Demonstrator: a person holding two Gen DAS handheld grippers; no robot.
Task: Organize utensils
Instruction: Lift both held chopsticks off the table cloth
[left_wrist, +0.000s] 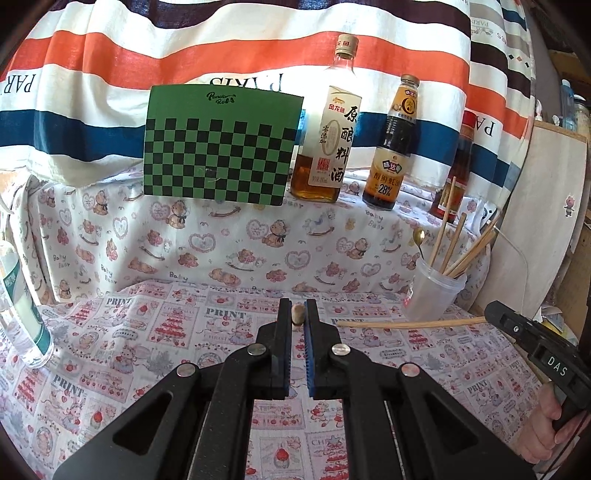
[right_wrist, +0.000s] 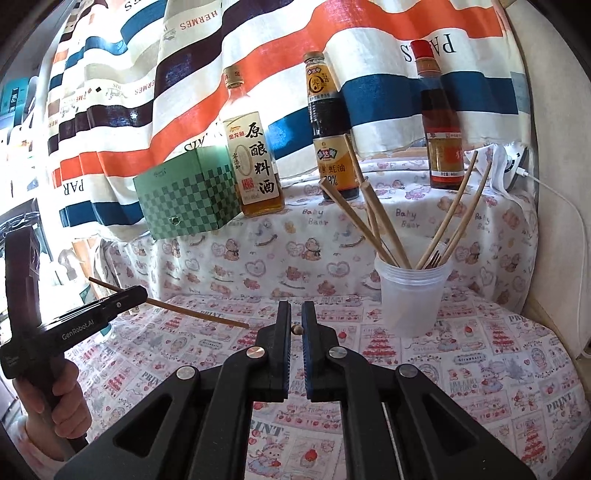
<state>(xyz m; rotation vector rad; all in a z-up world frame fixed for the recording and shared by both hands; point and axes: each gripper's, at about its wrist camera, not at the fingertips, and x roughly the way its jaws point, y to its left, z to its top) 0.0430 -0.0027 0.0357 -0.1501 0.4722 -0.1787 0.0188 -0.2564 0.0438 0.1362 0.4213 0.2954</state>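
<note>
In the left wrist view, the left claw (left_wrist: 298, 314) is pressed together on the end of a chopstick, which shows as a small wooden stub (left_wrist: 297, 314) between the tips. At the right edge the right claw (left_wrist: 493, 314) holds a second chopstick (left_wrist: 410, 324) that lies almost level above the surface (left_wrist: 129, 354). The plastic cup (left_wrist: 432, 295) with the other chopsticks and a small spoon stands at the far right of the surface. In the right wrist view, the right claw (right_wrist: 295, 321) is pinching the end of its chopstick (right_wrist: 296, 328), and the left claw (right_wrist: 136, 293) comes in from the left with its own chopstick (right_wrist: 199, 314) pointing toward the middle. The cup (right_wrist: 412, 295) is near, a little to the right. I think the risk is this: each stick is gripped only at its end, so it may pivot or slip when its tip meets the rim or the crossed sticks already inside, and a push could tip the light cup. The two long sticks may also hit each other if both go to the cup together. Behind, on a raised ledge, stand a green checked box (right_wrist: 188, 199) and sauce bottles (right_wrist: 255, 155), well apart from the cup's path.
</note>
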